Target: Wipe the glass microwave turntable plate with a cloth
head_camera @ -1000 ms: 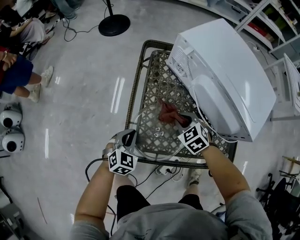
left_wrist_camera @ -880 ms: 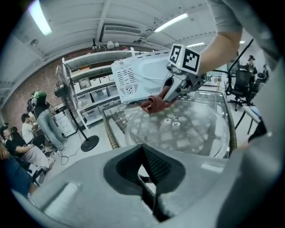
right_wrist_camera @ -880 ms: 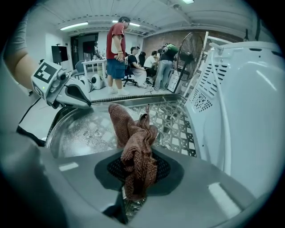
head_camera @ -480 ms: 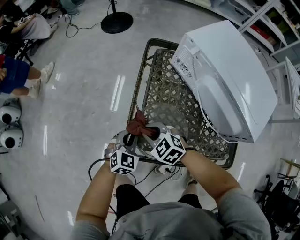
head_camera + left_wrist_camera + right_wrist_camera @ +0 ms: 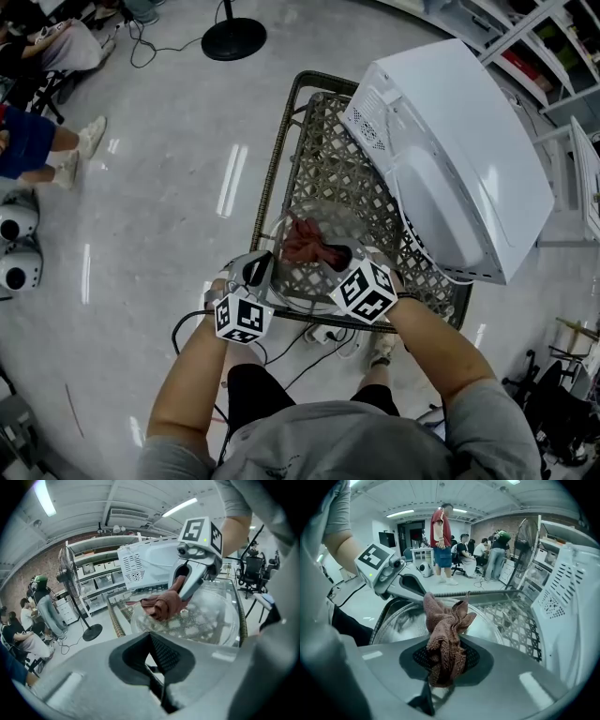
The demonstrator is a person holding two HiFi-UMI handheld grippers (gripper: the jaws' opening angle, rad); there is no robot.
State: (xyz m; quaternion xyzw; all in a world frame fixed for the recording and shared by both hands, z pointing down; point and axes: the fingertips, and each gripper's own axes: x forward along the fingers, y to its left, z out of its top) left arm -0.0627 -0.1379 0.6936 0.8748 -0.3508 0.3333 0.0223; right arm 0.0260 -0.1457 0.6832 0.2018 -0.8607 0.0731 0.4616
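Note:
The round glass turntable plate [image 5: 302, 284] is held up over the near end of a woven table [image 5: 323, 155]. My left gripper [image 5: 260, 273] is shut on the plate's left rim; in the left gripper view the plate [image 5: 213, 616] spreads out beyond the closed jaws. My right gripper [image 5: 338, 256] is shut on a reddish-brown cloth [image 5: 311, 246], which presses on the plate's middle. In the right gripper view the cloth [image 5: 445, 620] bunches up out of the jaws against the glass [image 5: 396, 620], with the left gripper [image 5: 410, 585] behind it.
A white microwave [image 5: 455, 155] lies tilted on the table's right side, close to my right arm. A fan's round base [image 5: 234, 42] stands on the floor beyond. People sit at the far left [image 5: 37, 141]. Cables and a power strip [image 5: 328, 335] lie under the table.
My right gripper swept the cloth from the plate's right part over to its left rim, then back to the middle. The left gripper has kept its hold on the rim.

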